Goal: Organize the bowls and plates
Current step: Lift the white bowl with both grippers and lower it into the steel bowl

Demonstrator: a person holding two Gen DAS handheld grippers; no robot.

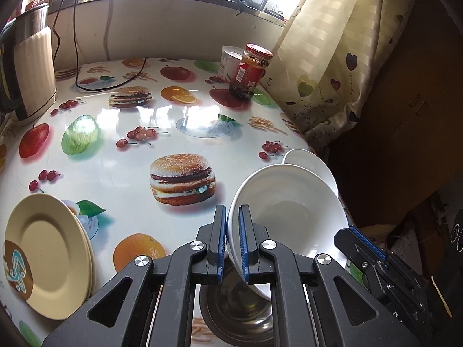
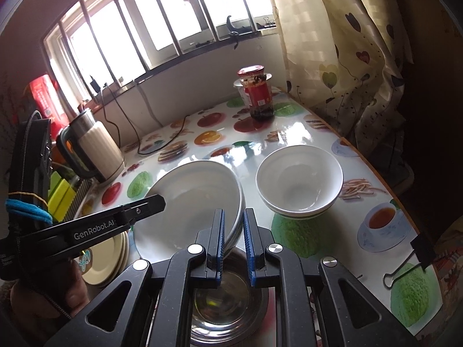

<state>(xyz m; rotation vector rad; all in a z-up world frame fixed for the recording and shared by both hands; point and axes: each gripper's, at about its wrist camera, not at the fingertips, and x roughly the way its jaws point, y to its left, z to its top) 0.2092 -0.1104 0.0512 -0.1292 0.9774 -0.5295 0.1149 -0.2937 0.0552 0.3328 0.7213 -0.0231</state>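
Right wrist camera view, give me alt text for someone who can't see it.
Both grippers, right and left, clamp opposite rims of a large white ceramic bowl, tilted above a shiny steel bowl. Smaller stacked white bowls sit on the fruit-and-burger print tablecloth, cream plates at left, a red-lidded jar by the barred window.

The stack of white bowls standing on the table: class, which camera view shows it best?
The right wrist view: the stack of white bowls shows whole, with its rims and inside visible. The left wrist view shows only a sliver of it behind the tilted held bowl.
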